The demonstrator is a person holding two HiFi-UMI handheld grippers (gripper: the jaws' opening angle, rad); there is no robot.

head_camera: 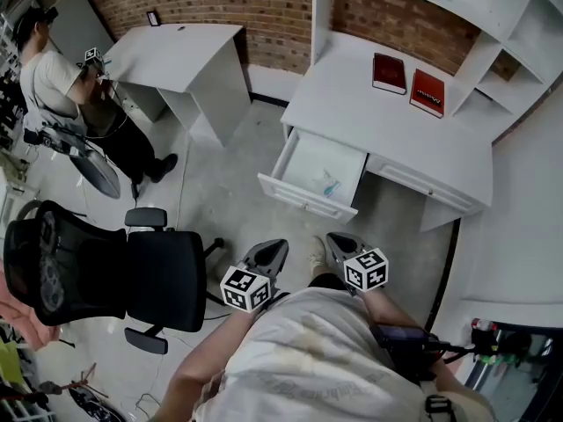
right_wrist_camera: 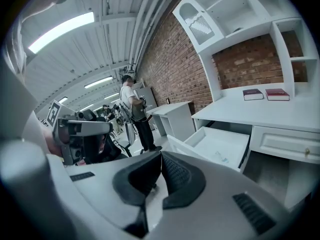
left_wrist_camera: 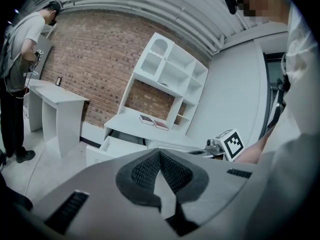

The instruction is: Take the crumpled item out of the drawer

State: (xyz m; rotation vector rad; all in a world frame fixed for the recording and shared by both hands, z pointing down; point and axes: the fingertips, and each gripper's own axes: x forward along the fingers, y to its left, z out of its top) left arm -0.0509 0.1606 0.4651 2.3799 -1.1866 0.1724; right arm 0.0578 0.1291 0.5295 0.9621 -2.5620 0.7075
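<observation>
The white desk drawer [head_camera: 308,179] stands pulled open, and a small pale crumpled item [head_camera: 330,185] lies inside near its right side. In the right gripper view the same item [right_wrist_camera: 223,158] shows as a small bluish scrap on the drawer floor [right_wrist_camera: 220,144]. My left gripper [head_camera: 271,253] and right gripper [head_camera: 338,243] are held close to my body, well short of the drawer, side by side. Both are shut with nothing between the pads, as seen on the left gripper [left_wrist_camera: 160,156] and the right gripper [right_wrist_camera: 161,156]. The left gripper view shows the drawer [left_wrist_camera: 112,145] but not its contents.
Two red books [head_camera: 389,73] [head_camera: 428,92] lie on the white desk [head_camera: 413,139] under open shelves. A black office chair [head_camera: 132,280] stands to my left. A second white desk [head_camera: 185,55] and a person [head_camera: 53,82] are at the far left.
</observation>
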